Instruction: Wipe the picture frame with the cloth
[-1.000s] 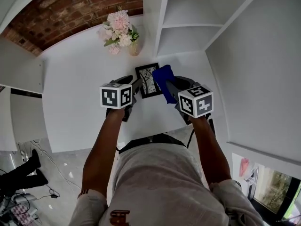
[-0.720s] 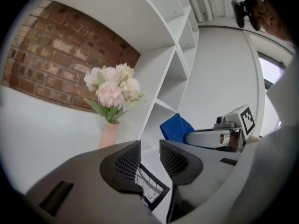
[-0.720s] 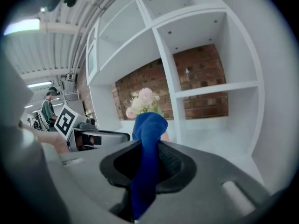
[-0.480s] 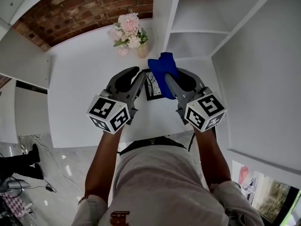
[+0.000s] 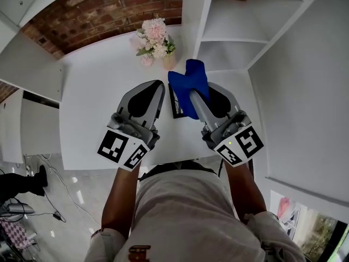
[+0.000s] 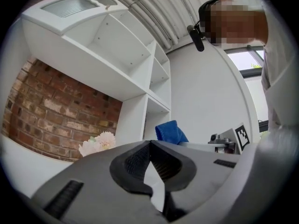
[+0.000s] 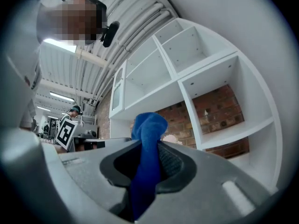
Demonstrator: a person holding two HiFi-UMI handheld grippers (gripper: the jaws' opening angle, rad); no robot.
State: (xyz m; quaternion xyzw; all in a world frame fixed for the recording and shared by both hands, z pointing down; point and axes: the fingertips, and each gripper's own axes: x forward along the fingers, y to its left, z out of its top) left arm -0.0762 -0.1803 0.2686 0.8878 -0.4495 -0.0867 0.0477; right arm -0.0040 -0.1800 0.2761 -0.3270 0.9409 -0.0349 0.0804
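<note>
In the head view both grippers are raised above the white table, pointing away from me at about level. My left gripper is shut and empty; in the left gripper view its jaws meet with nothing between them. My right gripper is shut on the blue cloth, which sticks up past its tips as a bunched fold. The black picture frame lies on the table below, between the two grippers and partly hidden by the cloth. Neither gripper touches it.
A vase of pink flowers stands at the back of the table by the brick wall. A white shelf unit rises at the back right. The table's front edge runs just before my body.
Both grippers have risen from the table toward the camera and tipped up to level. The left jaws, open beside the frame before, have closed. The frame stayed on the table.
</note>
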